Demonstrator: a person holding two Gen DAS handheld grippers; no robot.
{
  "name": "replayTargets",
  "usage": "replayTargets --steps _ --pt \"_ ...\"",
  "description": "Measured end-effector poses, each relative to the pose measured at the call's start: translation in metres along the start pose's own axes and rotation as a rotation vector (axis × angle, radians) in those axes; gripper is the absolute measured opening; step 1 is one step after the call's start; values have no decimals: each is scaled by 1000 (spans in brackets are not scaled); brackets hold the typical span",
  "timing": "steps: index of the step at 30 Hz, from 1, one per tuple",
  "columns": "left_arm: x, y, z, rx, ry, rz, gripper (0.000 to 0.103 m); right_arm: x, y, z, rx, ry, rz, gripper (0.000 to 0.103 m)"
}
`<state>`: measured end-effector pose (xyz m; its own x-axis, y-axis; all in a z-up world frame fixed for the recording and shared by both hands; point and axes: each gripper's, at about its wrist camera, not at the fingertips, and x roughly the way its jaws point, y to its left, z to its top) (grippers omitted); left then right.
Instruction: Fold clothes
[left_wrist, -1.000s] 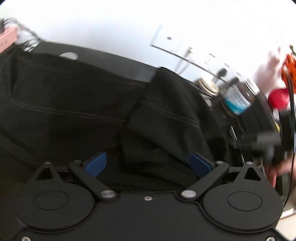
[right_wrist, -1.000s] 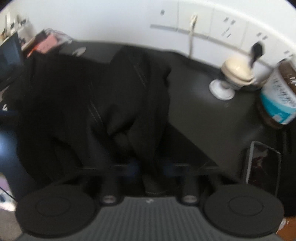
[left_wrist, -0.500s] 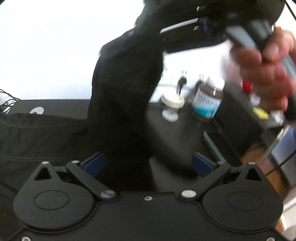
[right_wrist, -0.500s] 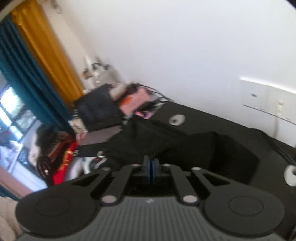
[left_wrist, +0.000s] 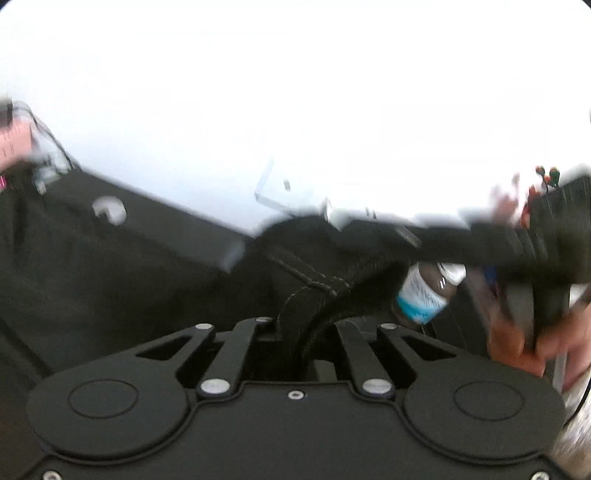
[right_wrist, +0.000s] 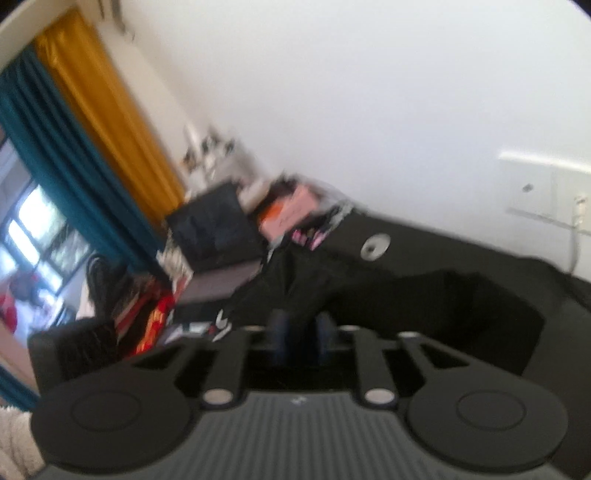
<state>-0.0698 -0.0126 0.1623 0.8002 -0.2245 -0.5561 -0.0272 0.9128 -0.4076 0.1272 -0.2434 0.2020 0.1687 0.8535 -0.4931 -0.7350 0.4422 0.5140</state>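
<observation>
A black garment (left_wrist: 147, 266) with pale stitching lies on the black table (right_wrist: 461, 258). My left gripper (left_wrist: 295, 325) is shut on a thick stitched hem of it, and the fabric band runs up out of the jaws to the right. In the right wrist view the garment (right_wrist: 443, 302) lies low beneath my right gripper (right_wrist: 301, 328), whose jaws are opening. Its blue pads (right_wrist: 277, 332) stand apart and I see no cloth pinched between them. A hand (left_wrist: 517, 339) holds the right gripper's blurred black body at the right of the left wrist view.
A brown jar with a blue and white label (left_wrist: 424, 291) stands right of the garment. Wall sockets (left_wrist: 280, 188) sit behind it. A white disc (right_wrist: 375, 245) lies on the table's far side. A pink box (right_wrist: 291, 214), clutter and orange curtains (right_wrist: 110, 122) fill the left.
My left gripper went from wide open to shut on the garment's hem and rose. My right gripper lifted with its pads together, then parted them; the cloth it held high now hangs lower.
</observation>
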Motion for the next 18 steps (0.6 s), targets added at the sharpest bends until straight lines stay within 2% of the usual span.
replayTargets --steps 2,4,6,8,11,14,18 --pt "-8 4 21 -8 -13 2 3 -19 -4 -7 -29 -83 -39 61" --pt "-13 9 42 -26 -6 6 3 -36 -7 -22 -106 -133 -105 69" --pt "-12 12 60 -29 17 21 3 -42 -9 -45 -199 -138 -172 71" --pt "-14 9 76 -13 30 51 3 -30 -12 -72 -238 -70 -206 71" --pt "-15 13 92 13 33 103 3 -1 -11 -110 -259 41 -218 71" --pt "-16 25 104 15 34 160 3 31 -5 -140 -271 89 -209 71" --pt "-10 61 122 34 31 250 3 61 -2 -157 -225 131 -215 71"
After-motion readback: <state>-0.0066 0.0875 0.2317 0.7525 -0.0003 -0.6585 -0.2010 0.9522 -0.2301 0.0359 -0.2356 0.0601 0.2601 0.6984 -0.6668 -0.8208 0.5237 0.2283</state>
